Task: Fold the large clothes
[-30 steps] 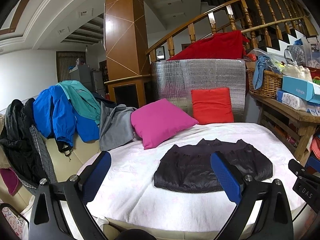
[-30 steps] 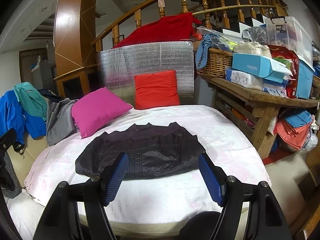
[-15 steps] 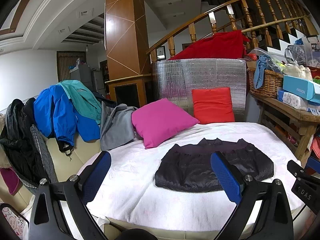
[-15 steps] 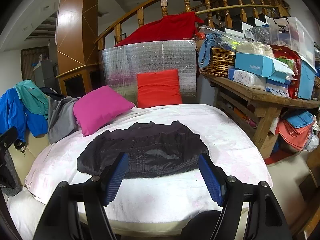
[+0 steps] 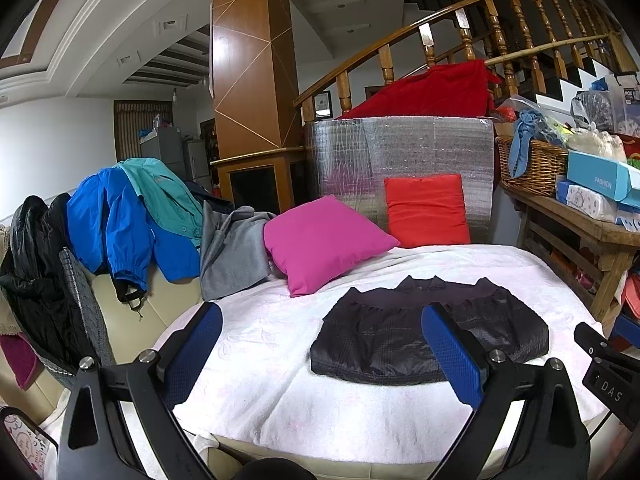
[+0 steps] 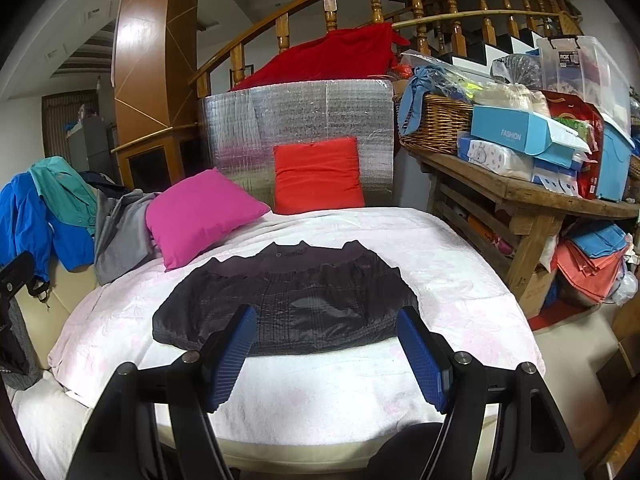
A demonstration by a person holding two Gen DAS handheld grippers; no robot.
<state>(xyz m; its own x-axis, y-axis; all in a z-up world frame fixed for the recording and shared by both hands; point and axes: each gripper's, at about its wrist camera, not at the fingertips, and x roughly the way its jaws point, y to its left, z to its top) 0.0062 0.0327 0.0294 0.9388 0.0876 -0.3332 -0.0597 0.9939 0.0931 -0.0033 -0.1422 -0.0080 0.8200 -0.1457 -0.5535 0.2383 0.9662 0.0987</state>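
Blk jacket [image 6: 292,300] folded flat, grippers [image 6: 326,342] apart

A dark, shiny quilted jacket [image 6: 288,304] lies folded flat into a wide compact shape on the white-covered bed [image 6: 320,392], collar toward its far edge, near its middle.

"FASHION" is printed on the light-blue box [image 6: 516,134] at two o'clock. "ROX" marks the clear bin's label [image 6: 568,65] above it. "DAS" shows on the black device [image 5: 610,384] at four o'clock.
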